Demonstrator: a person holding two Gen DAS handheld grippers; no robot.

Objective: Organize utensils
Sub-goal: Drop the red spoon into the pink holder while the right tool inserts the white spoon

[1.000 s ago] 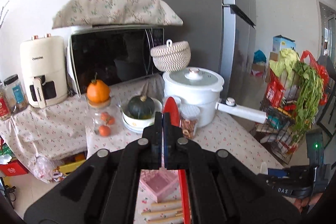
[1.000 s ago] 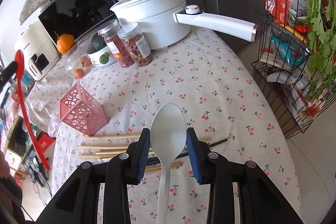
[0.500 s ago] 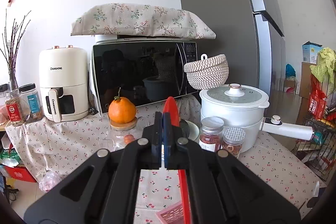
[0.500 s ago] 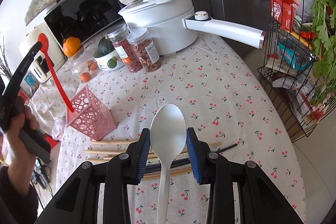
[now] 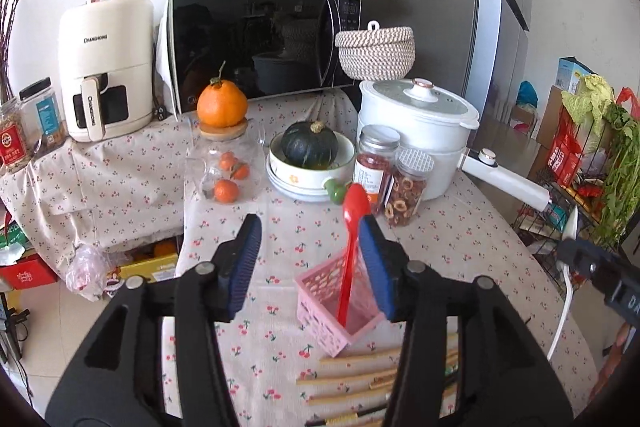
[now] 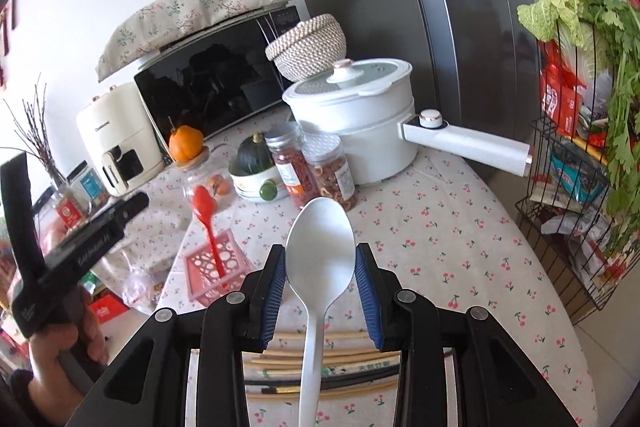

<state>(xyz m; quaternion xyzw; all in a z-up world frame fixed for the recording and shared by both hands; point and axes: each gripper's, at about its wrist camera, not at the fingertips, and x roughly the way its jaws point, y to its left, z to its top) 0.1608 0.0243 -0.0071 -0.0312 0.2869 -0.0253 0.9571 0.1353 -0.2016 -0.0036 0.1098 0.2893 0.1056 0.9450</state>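
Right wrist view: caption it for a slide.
White spoon gripped in the right gripper above chopsticks; red spoon stands in the pink holder.

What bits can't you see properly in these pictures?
- Red spoon: left wrist view, its tip sits down inside the pink holder, out of sight.
- Chopsticks: right wrist view, the right claw and white spoon cover their middles, so no sure count.
- Jar labels: left wrist view, print too small to read.
- Left claw: right wrist view, its tips run off the left edge.
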